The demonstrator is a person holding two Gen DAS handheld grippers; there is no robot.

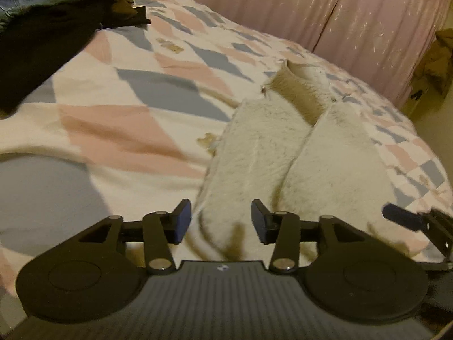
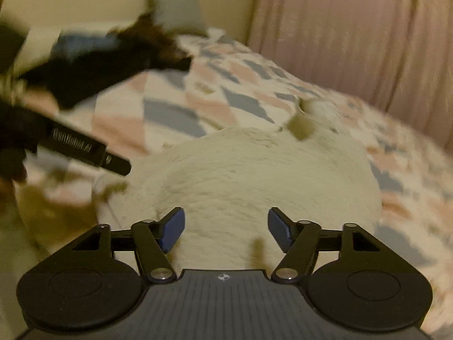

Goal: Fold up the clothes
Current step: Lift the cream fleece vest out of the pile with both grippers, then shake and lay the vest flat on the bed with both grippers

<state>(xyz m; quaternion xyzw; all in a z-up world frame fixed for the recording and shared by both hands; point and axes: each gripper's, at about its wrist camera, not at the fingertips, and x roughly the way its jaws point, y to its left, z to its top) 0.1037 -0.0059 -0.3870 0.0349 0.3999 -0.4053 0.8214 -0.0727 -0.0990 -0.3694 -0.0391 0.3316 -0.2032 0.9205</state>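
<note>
- Left gripper (image 1: 220, 221) and right gripper (image 2: 225, 230), jaws spread and empty, hover over a cream fleece jacket (image 1: 283, 153).
- Risk: thick pile slipping from shallow pinches, springing the fold open.

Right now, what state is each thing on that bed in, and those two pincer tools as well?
Fluffy white garment: lying on the bed, both sides folded to the middle, collar at the far end.
Dark clothes: unfolded heap at the far corner.
Jeans: crumpled beside that heap.
Left hand-held gripper: open, empty.
Right hand-held gripper: open, empty.
Curtain: drawn shut.
</note>
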